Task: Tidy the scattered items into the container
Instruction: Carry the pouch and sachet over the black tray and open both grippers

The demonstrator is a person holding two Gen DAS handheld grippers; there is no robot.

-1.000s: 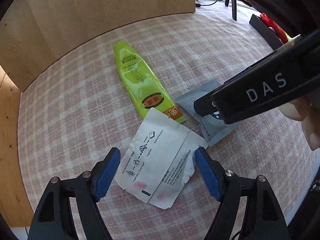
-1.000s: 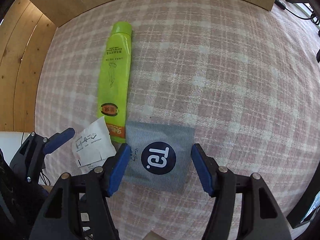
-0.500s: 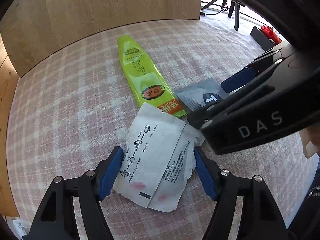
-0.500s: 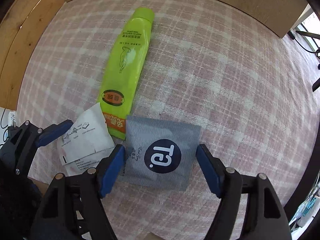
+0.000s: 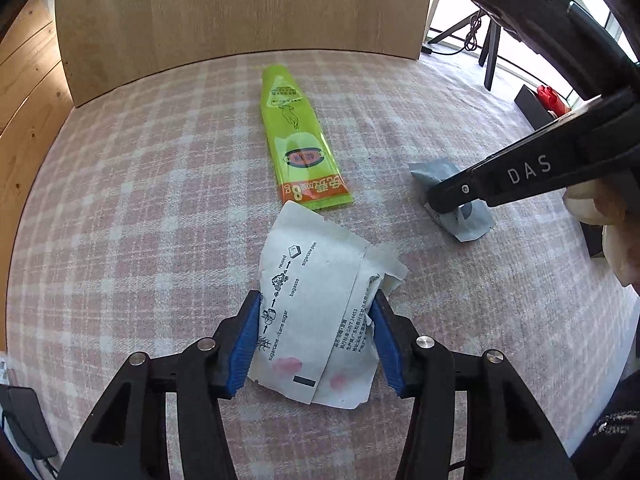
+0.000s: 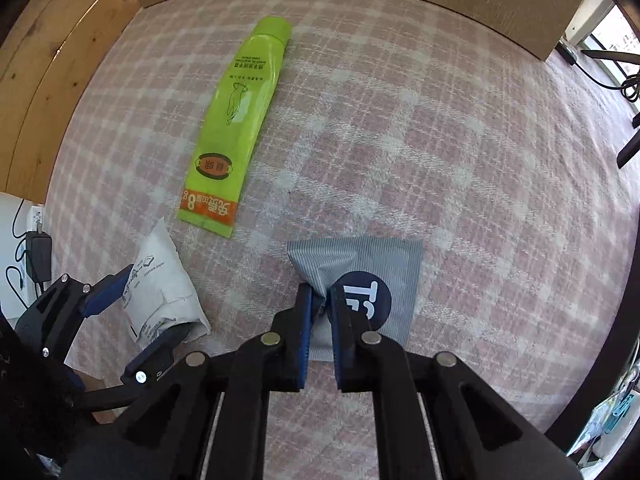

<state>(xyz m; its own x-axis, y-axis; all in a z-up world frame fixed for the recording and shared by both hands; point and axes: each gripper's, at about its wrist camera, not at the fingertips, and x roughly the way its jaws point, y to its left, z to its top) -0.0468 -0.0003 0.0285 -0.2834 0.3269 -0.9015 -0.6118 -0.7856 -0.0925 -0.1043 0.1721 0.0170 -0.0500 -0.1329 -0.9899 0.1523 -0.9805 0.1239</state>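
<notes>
A white paper packet (image 5: 316, 312) lies on the checked cloth. My left gripper (image 5: 316, 320) has its blue pads pressed on both of the packet's sides, so the paper bows between them. A grey sachet with a dark round logo (image 6: 376, 280) lies to the right. My right gripper (image 6: 320, 308) is shut on its crumpled left part. In the left wrist view the sachet (image 5: 460, 216) shows under the right gripper's black finger. A green tube (image 5: 300, 148) lies loose further back, also seen in the right wrist view (image 6: 236, 120). The left gripper (image 6: 132, 316) and packet (image 6: 164, 292) show there at lower left.
A pink and white checked cloth (image 6: 440, 140) covers the surface. Wooden panels (image 5: 240, 12) stand along the far edge and the left. A black charger and cable (image 6: 38, 256) lie off the left edge. No container is in view.
Both grippers closed: the left onto the white packet, which now buckles, the right onto the grey sachet, which crumpled. The sachet now lies further right of the tube.
</notes>
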